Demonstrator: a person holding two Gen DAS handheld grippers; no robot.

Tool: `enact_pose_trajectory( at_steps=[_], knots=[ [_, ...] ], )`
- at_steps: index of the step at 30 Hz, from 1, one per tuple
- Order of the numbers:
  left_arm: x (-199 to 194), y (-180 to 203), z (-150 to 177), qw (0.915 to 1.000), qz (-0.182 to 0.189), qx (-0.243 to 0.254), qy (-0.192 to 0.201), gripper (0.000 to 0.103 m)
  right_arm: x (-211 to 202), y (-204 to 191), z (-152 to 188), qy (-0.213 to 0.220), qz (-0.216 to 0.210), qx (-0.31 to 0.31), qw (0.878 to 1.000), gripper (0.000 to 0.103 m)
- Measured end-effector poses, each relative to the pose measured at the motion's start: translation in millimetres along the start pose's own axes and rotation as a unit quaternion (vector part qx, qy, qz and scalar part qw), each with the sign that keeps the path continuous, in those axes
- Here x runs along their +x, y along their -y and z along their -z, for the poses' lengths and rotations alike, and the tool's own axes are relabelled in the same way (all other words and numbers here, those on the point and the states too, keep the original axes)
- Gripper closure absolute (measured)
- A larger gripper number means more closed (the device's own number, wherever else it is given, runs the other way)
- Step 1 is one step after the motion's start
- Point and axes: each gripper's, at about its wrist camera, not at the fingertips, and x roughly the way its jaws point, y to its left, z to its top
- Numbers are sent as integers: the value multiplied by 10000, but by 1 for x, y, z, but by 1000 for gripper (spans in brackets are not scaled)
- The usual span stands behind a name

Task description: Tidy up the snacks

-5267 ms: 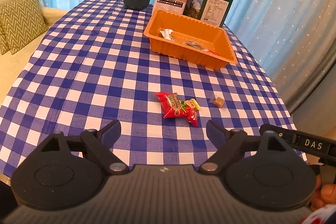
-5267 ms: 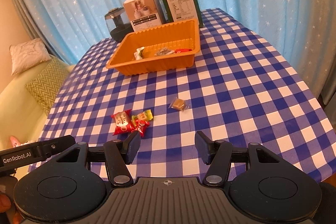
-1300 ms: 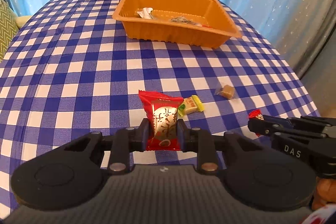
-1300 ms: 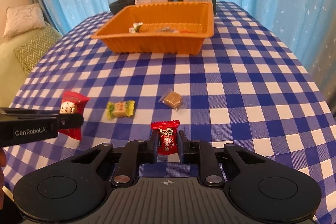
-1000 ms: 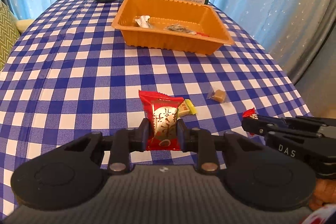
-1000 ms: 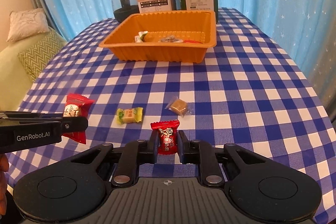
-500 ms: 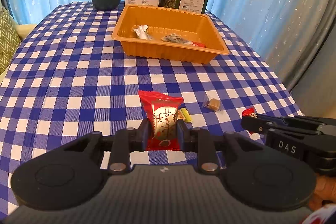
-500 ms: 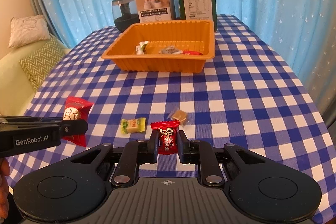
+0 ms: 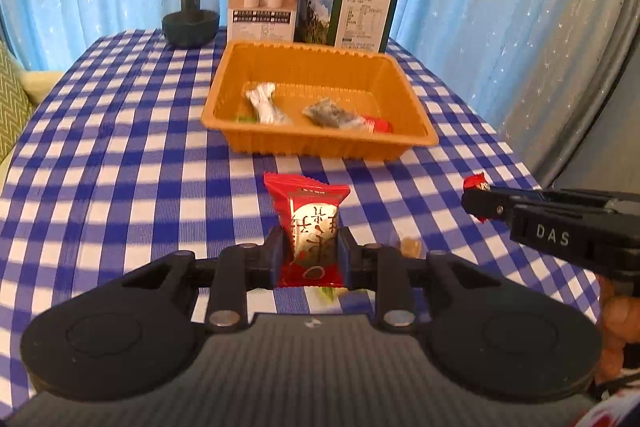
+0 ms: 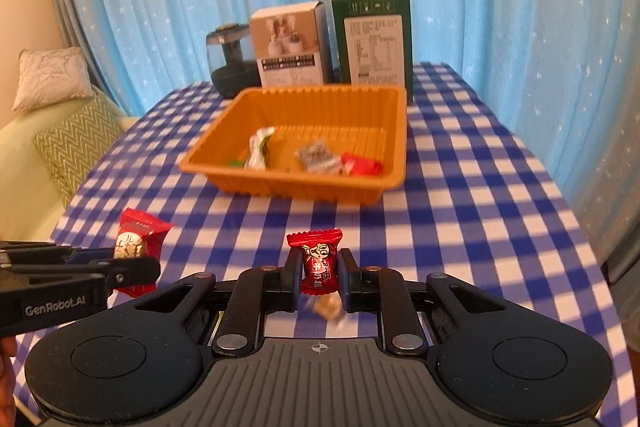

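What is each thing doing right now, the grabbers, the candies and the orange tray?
left gripper: shut on the big red snack pack, held above the table.
right gripper: shut on the small red candy.
orange tray: upright on the checked cloth, holding a few wrapped snacks.
brown candy: lying loose on the cloth, not in the tray.
two boxes: standing upright behind the tray.

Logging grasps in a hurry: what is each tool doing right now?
Left tool: closed on the large red snack packet.
Right tool: closed on the small red candy.
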Motion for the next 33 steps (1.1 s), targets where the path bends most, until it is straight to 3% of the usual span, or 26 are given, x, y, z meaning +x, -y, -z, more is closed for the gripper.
enact_pose_trajectory(
  at_steps=[20, 33],
  knots=[
    [64, -21, -118, 9997, 124, 114, 195, 78, 76, 17, -109, 177, -39, -118, 9998, 84],
    [115, -30, -137, 9999, -8, 132, -26, 78, 118, 11, -124, 14, -70, -184, 9998, 84]
  ],
)
